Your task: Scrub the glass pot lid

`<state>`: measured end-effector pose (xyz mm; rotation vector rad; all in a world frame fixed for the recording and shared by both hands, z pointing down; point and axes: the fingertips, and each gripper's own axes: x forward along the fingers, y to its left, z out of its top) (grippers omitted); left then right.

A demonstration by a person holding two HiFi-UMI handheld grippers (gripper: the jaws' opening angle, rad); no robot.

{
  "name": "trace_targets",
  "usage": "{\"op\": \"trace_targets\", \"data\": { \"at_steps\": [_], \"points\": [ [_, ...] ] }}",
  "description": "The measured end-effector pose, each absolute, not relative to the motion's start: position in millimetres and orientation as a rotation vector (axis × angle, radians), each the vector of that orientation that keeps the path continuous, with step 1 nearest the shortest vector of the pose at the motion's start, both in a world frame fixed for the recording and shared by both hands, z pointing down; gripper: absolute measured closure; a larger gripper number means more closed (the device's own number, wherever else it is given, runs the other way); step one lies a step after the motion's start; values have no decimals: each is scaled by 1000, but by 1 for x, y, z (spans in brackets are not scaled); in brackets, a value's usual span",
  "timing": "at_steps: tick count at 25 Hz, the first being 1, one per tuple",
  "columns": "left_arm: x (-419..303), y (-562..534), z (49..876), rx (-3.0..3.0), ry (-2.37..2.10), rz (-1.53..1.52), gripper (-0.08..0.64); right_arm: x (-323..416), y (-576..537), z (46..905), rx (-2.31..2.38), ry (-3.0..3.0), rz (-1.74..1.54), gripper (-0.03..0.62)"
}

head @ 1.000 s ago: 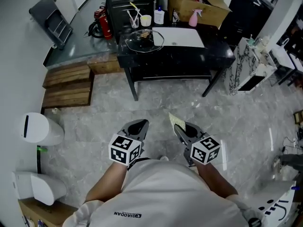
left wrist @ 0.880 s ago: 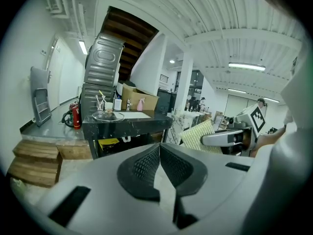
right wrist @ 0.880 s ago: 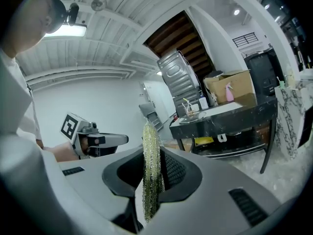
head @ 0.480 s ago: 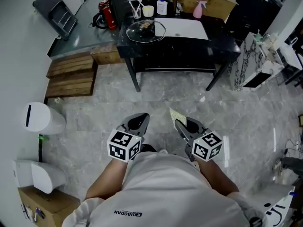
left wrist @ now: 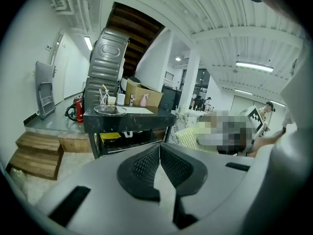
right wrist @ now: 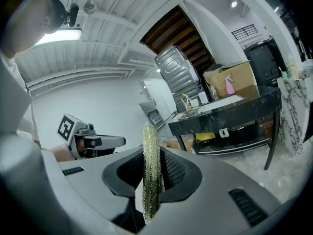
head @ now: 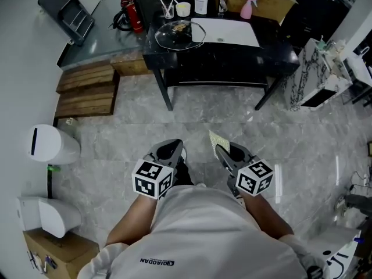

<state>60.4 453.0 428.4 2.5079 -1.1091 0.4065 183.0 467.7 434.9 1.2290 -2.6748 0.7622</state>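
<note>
Approaching the table (head: 273, 54) is judged the step in hand; the glass pot lid (head: 179, 32) lies at its far left, well apart from both grippers. A scrub pad (right wrist: 151, 170) is clamped in the right gripper (right wrist: 155, 168), while the left gripper's (left wrist: 157, 168) jaws are pressed together on nothing. Next, the lid must be reached and steadied.

I look into a workshop or test hall, not a real home kitchen. The grey marble-pattern tiled floor (head: 145, 135) runs wide, and the white ribbed ceiling (left wrist: 205, 13) carries a long strip lamp (left wrist: 253, 65). A red fire extinguisher (head: 133, 16), stacked brown wooden pallets (head: 87, 92), an open brown cardboard box (head: 264, 2) and a dented grey metal sheet (left wrist: 108, 53) stand along the wall, all storage things. Only one black stone-topped table (head: 279, 60) plays the kitchen: on it lie a round clear glass pot lid (head: 177, 32) and a pink spray bottle (head: 248, 7).
</note>
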Motion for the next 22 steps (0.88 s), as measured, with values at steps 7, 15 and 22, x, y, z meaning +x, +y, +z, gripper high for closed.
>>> {"op": "trace_targets", "data": {
  "at_steps": [7, 15, 22],
  "points": [
    [53, 382, 426, 2515, -1099, 385, 543, 182, 406, 440, 1252, -2634, 774, 508],
    [35, 286, 424, 2523, -1079, 414, 543, 159, 310, 431, 1250, -2631, 762, 508],
    [13, 208, 422, 2545, -1042, 440, 543, 134, 232, 428, 1282, -2617, 770, 508]
  ]
}}
